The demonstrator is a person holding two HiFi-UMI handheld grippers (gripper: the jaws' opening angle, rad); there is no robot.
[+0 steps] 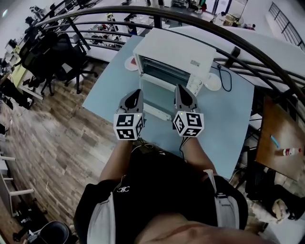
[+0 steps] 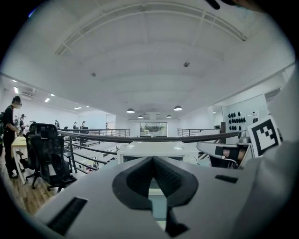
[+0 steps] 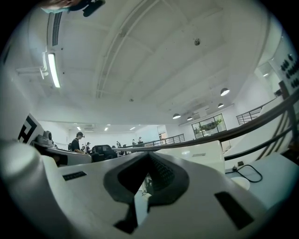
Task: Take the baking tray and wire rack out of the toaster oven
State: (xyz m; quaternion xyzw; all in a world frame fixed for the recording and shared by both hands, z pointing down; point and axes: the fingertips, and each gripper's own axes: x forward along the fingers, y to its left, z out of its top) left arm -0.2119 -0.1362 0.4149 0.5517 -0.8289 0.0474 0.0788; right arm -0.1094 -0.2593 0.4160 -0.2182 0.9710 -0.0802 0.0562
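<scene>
The toaster oven [image 1: 174,59] stands on the table [image 1: 224,119] before me, its door [image 1: 157,97] folded down toward me. My left gripper [image 1: 138,91] is at the door's left side and my right gripper [image 1: 179,88] at its right. A cable [image 1: 228,78] lies on the table right of the oven. A railing [image 1: 190,21] runs behind the table. Office chairs [image 1: 62,57] stand beyond it, to the left.

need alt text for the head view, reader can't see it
Seen from above, a person holds the left claw and right claw, both shut and empty, at either side of the lowered door of a white toaster oven on a pale blue table. A curved black railing runs behind the table, with wood floor at the left.
</scene>
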